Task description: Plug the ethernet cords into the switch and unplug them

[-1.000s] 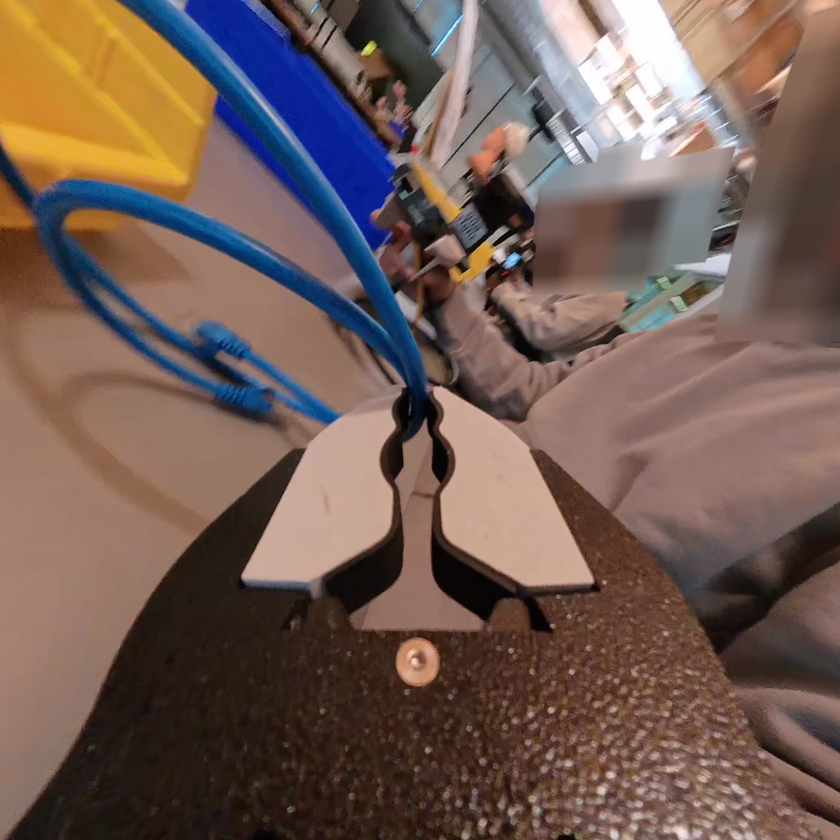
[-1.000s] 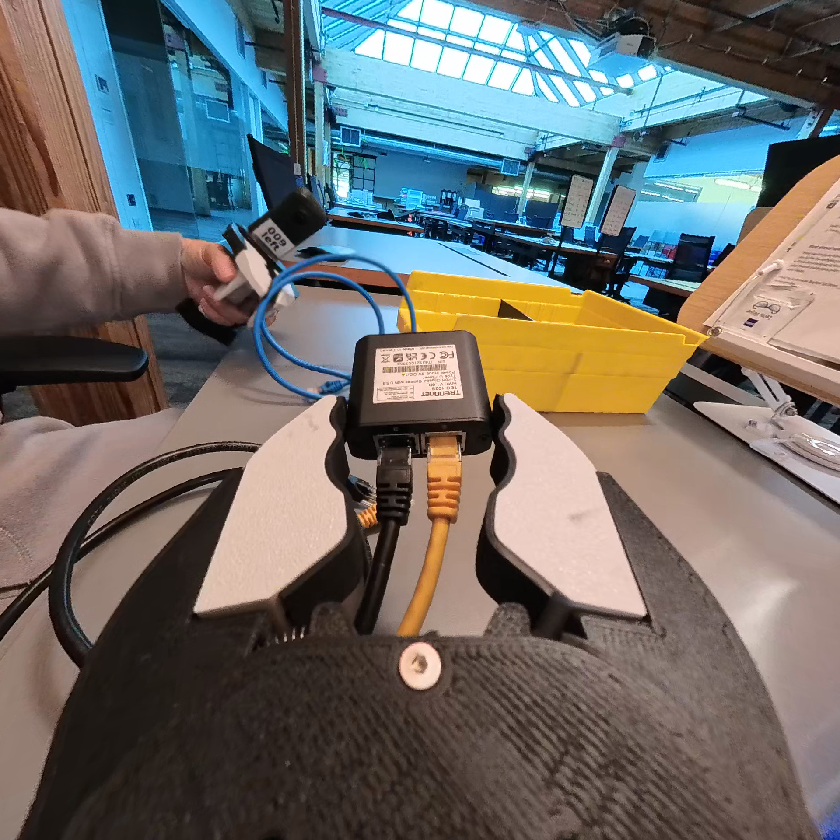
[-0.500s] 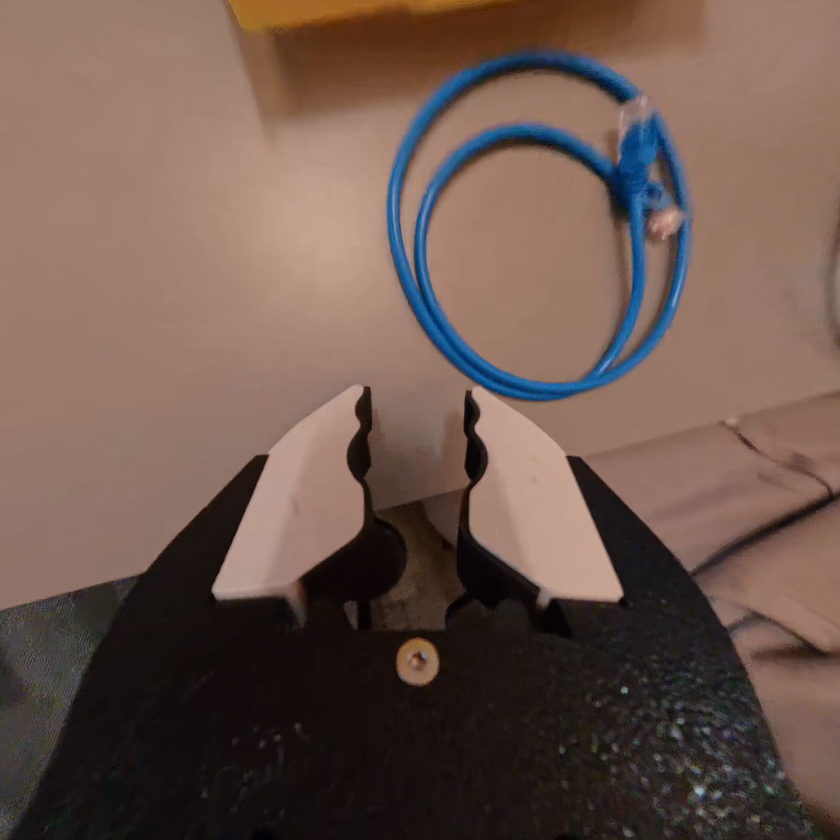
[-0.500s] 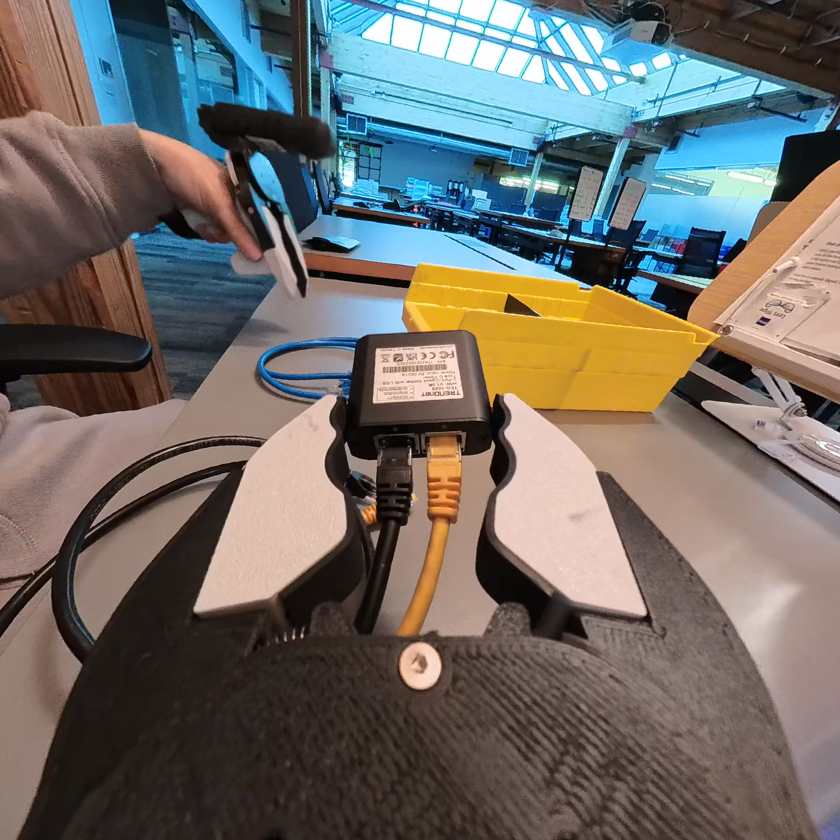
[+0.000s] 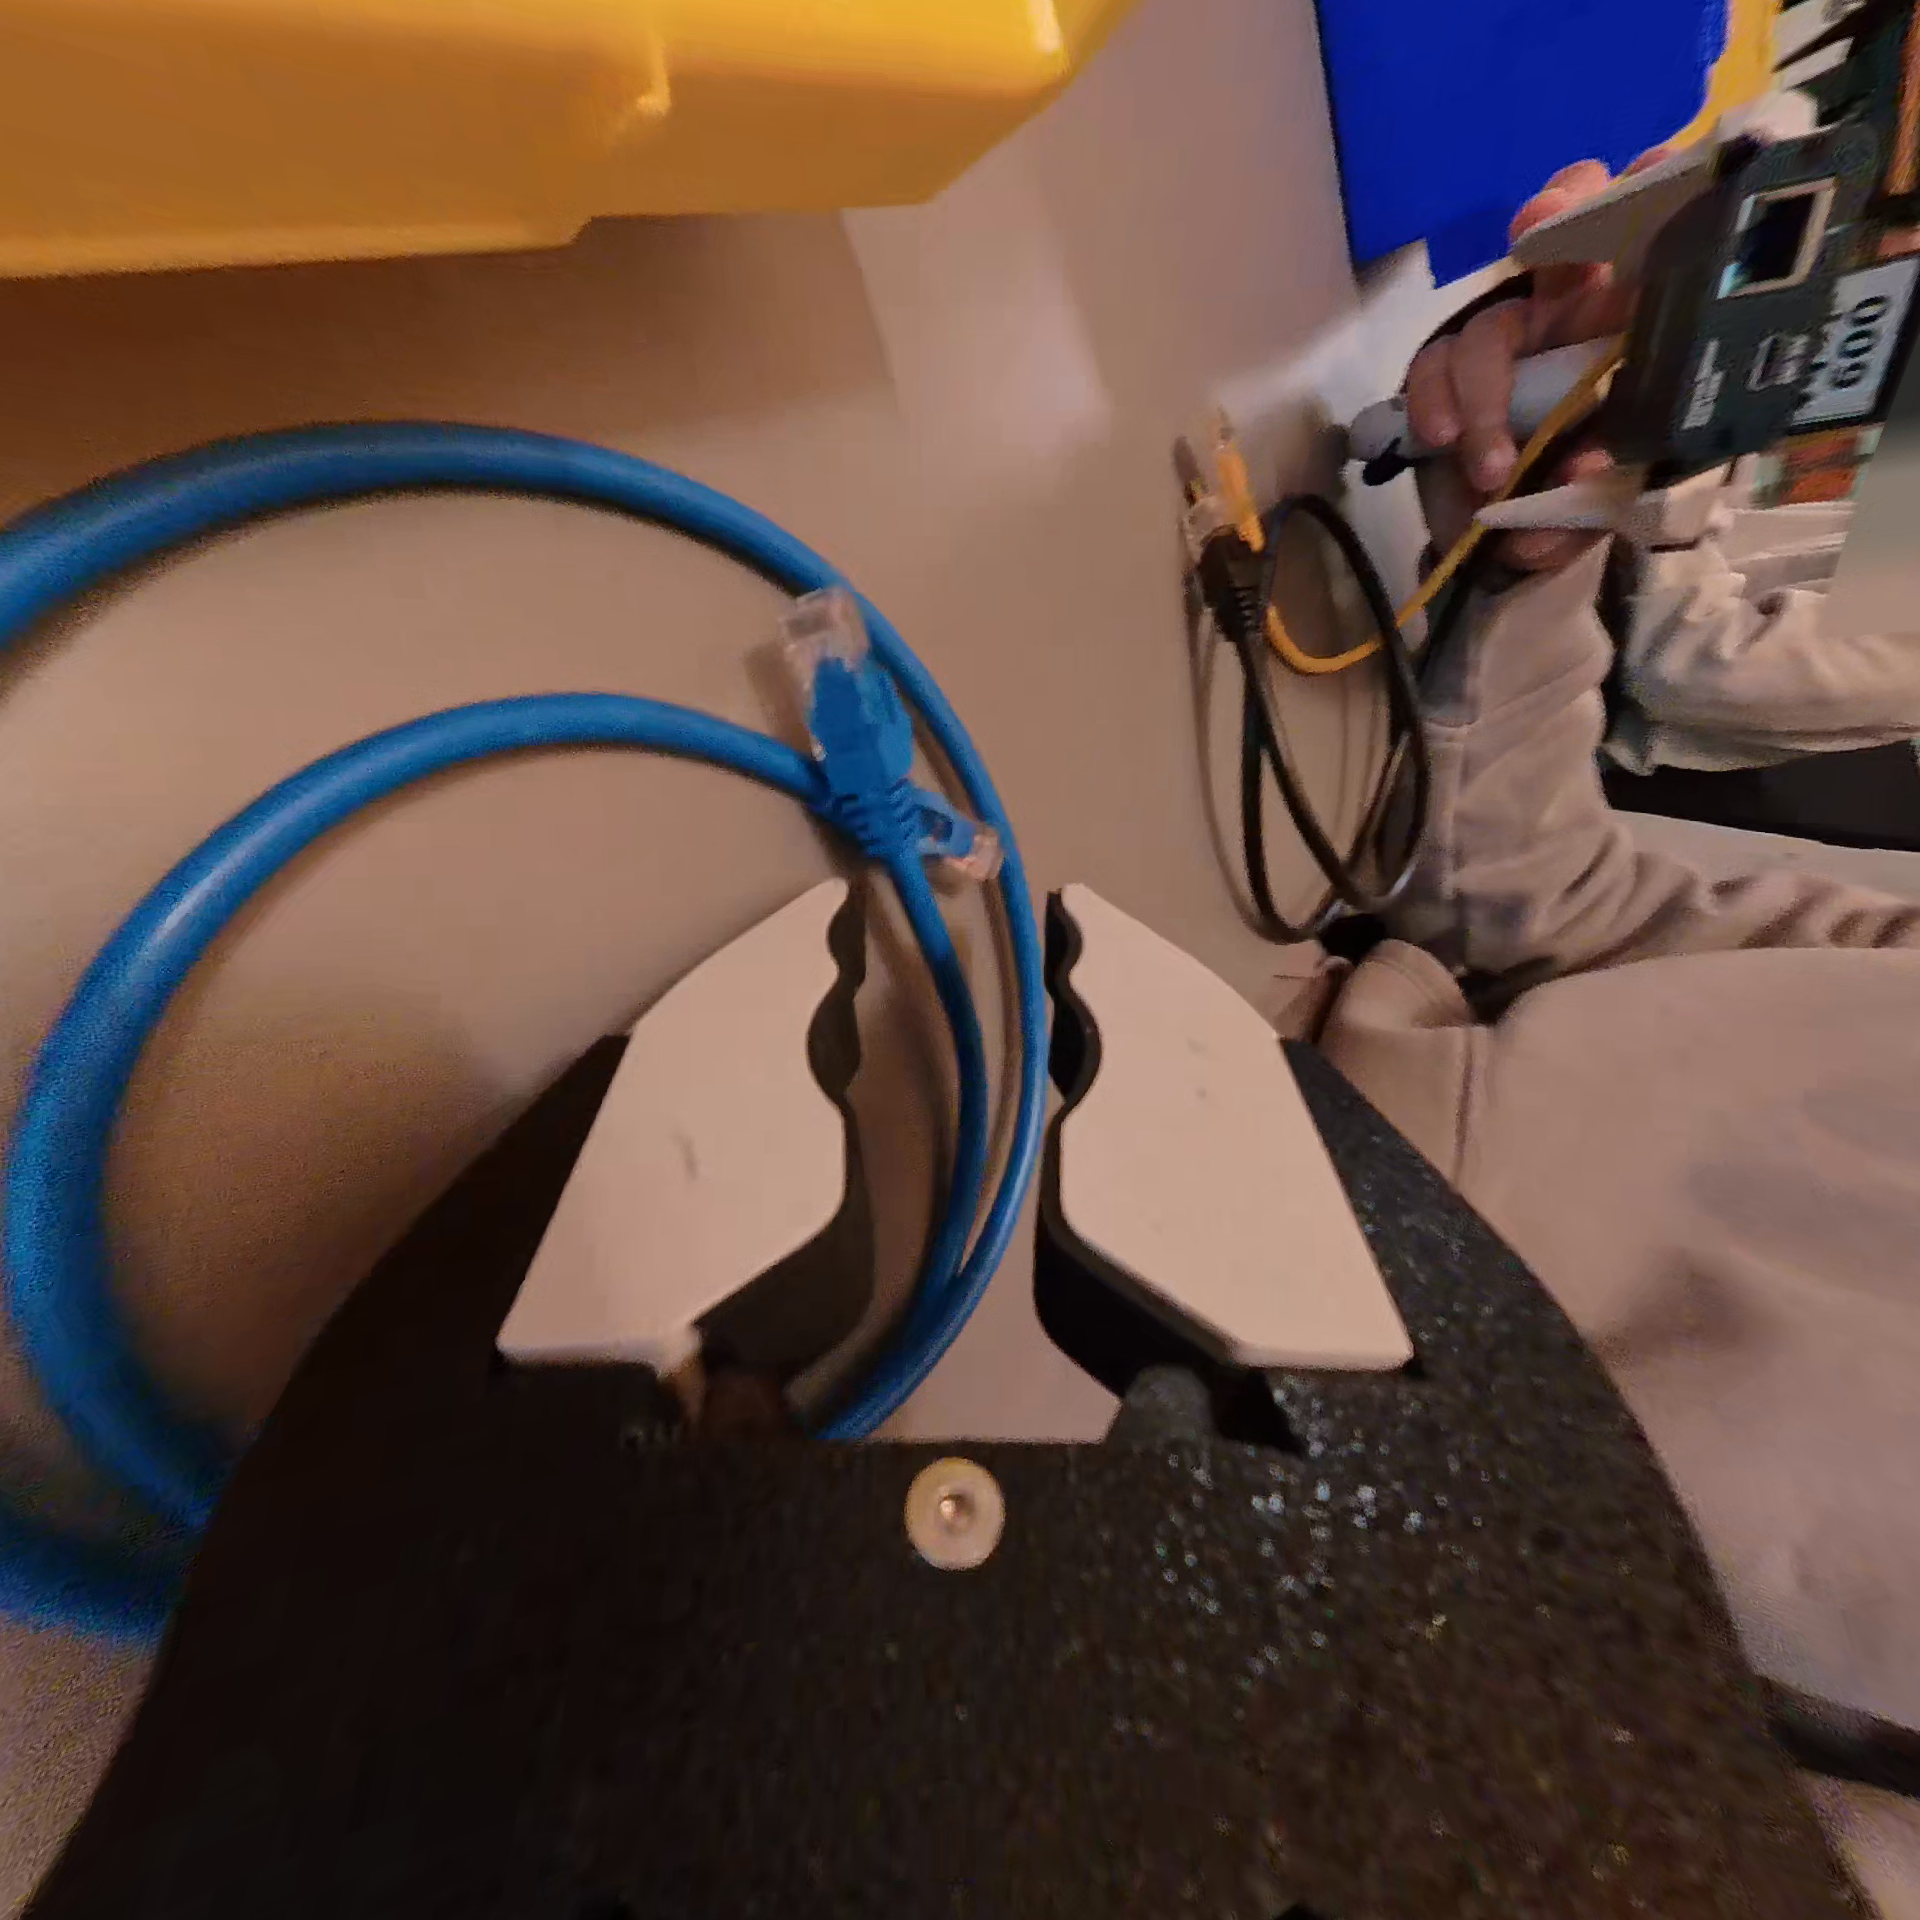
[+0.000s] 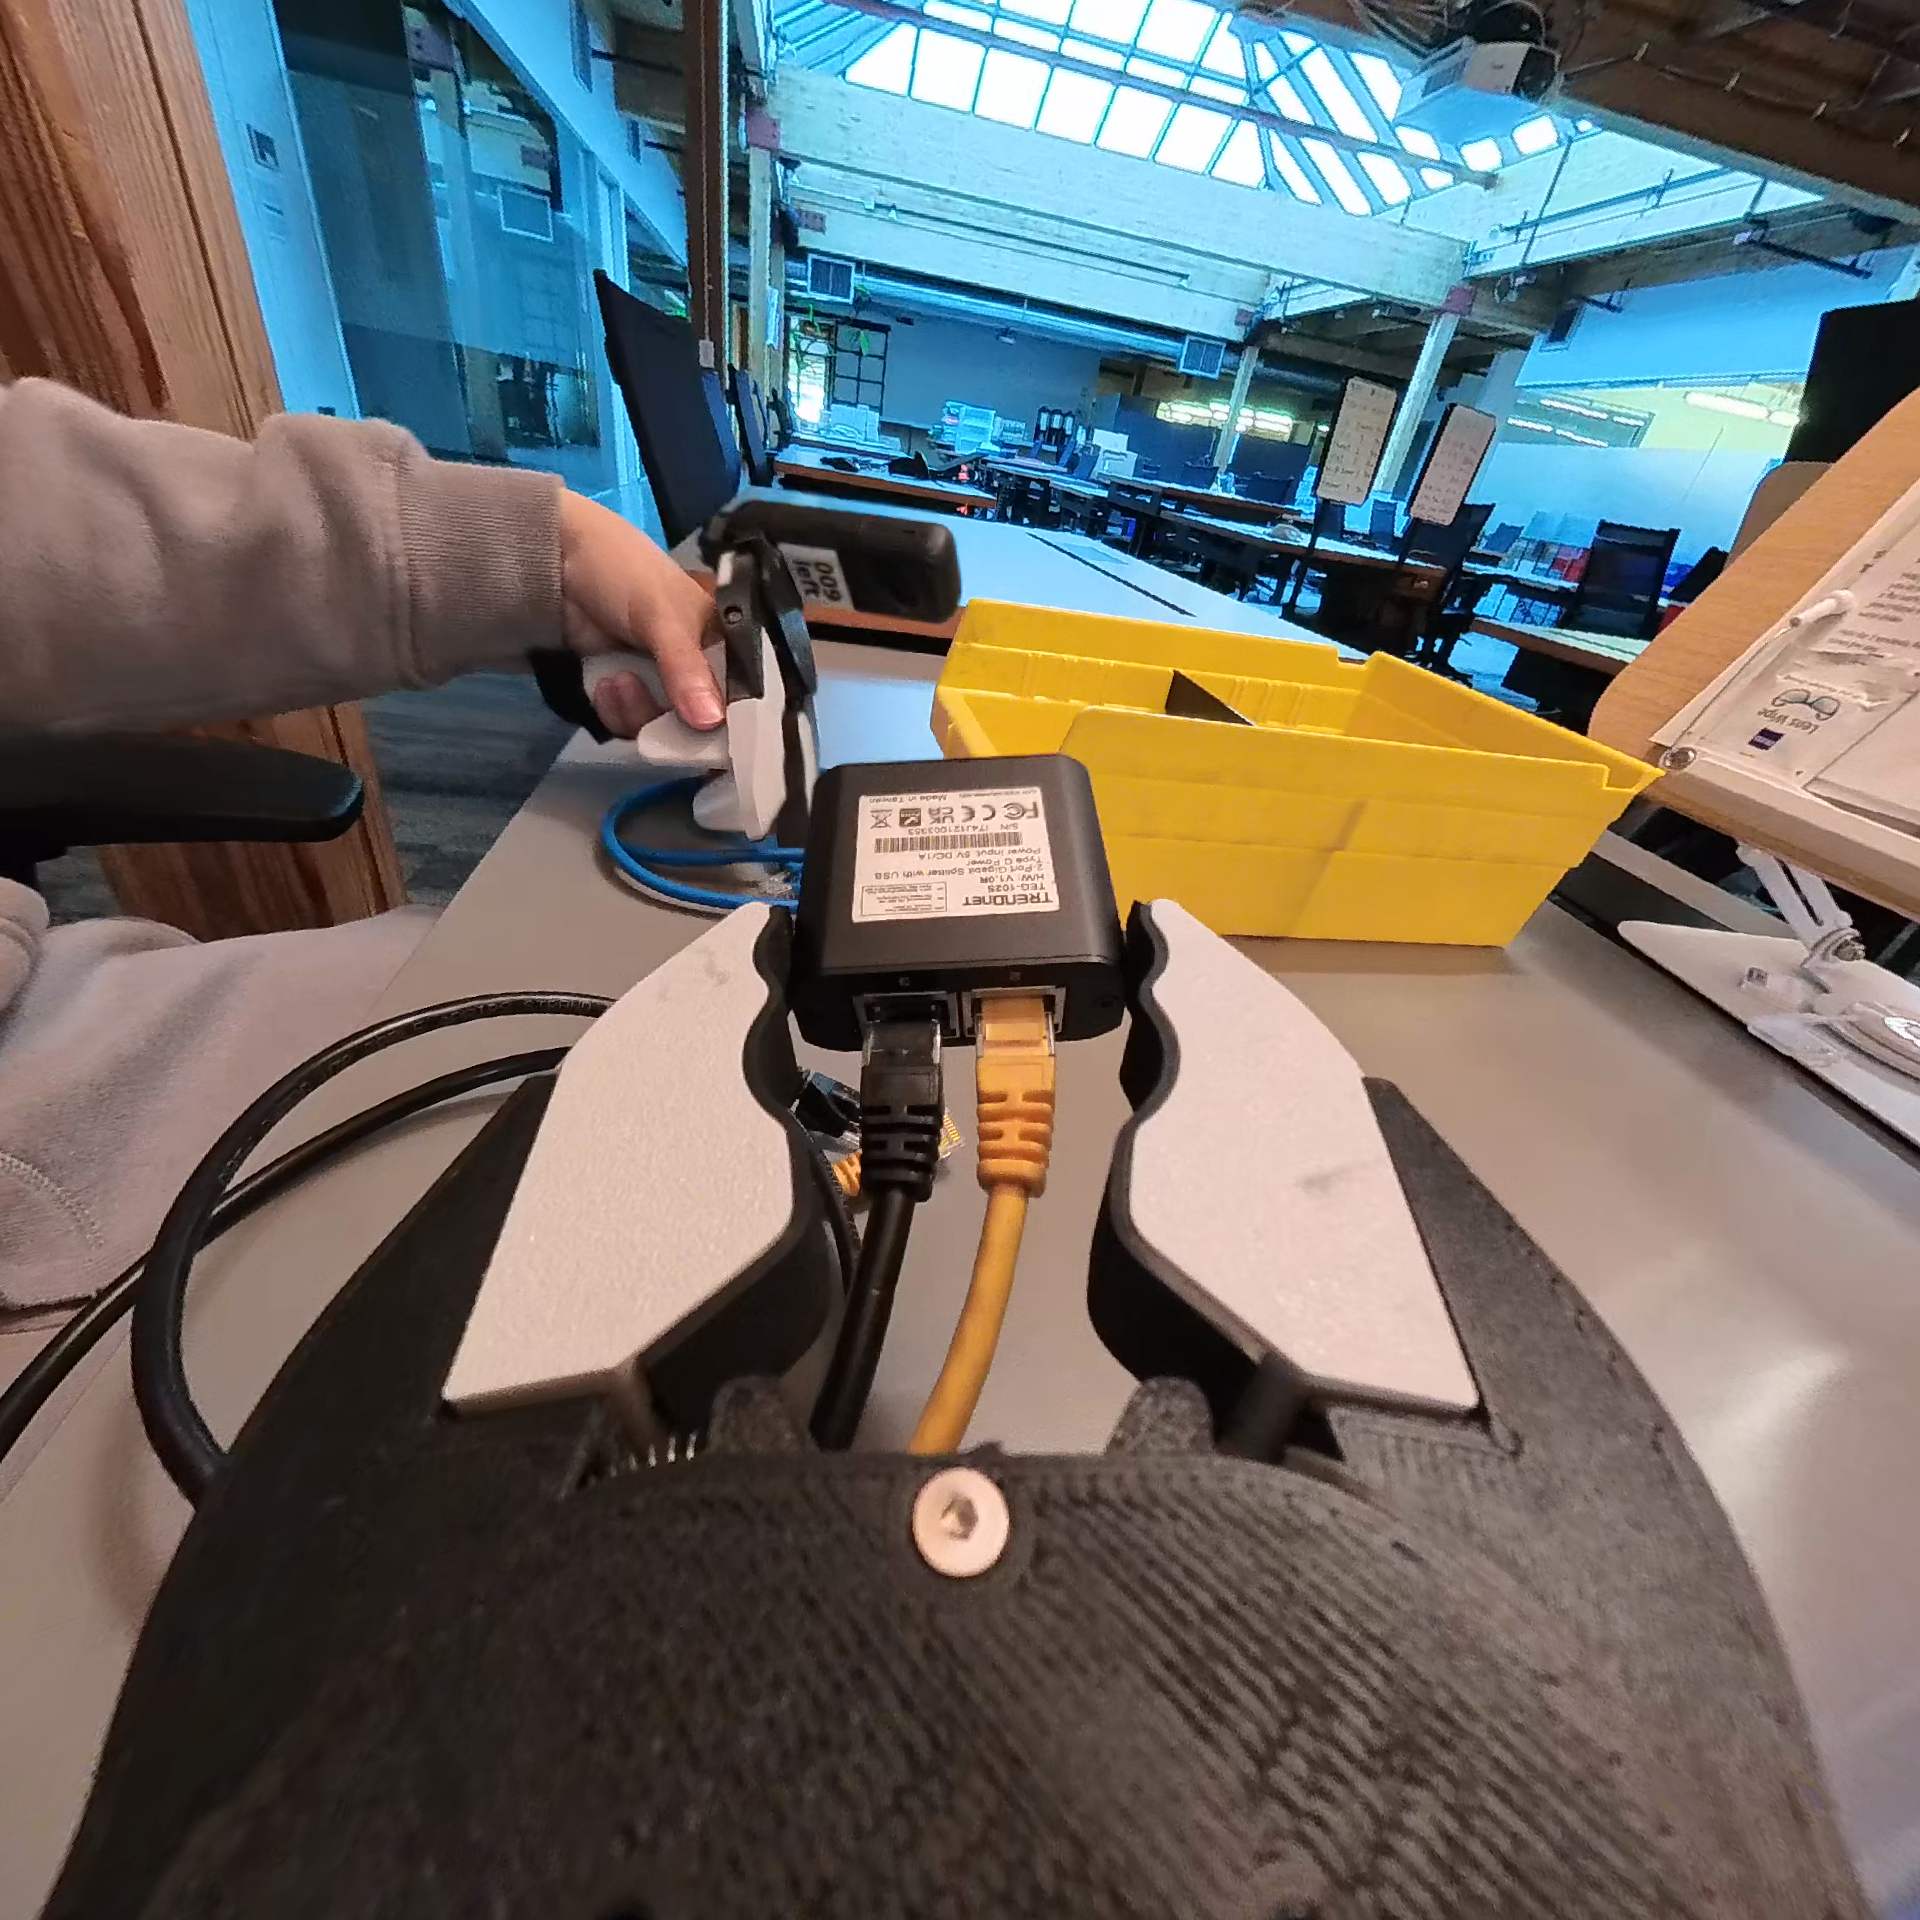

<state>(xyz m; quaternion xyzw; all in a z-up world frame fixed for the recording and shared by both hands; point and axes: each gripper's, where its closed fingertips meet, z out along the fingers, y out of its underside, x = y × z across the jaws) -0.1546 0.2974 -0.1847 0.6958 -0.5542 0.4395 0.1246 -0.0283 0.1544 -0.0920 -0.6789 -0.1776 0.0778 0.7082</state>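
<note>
Right wrist view, from its left side: a grey sleeve reached over the grey table, and the hand held the left gripper pointing down over the coiled blue ethernet cord. Left of the right gripper a black cable looped across the table. In the middle, the right gripper had its two grey fingers pressed against the sides of the black switch, pinching it. A black ethernet cord sat plugged into the switch's left port and a yellow ethernet cord in the right port; both ran back between the fingers. Behind and to the right stood a yellow bin, and at the far right a tilted wooden board carried paper sheets.

Left wrist view, again from the left: the blue cord lay in two loops on the table, below the yellow bin. Its two clear-tipped plugs lay just ahead of the left gripper. That gripper's fingers were spread apart, and two strands of the blue cord passed through the gap between them without being squeezed. Further right lay the loose ends of the yellow and black cords, and beyond them the other hand held the right gripper's handle at the table edge.
</note>
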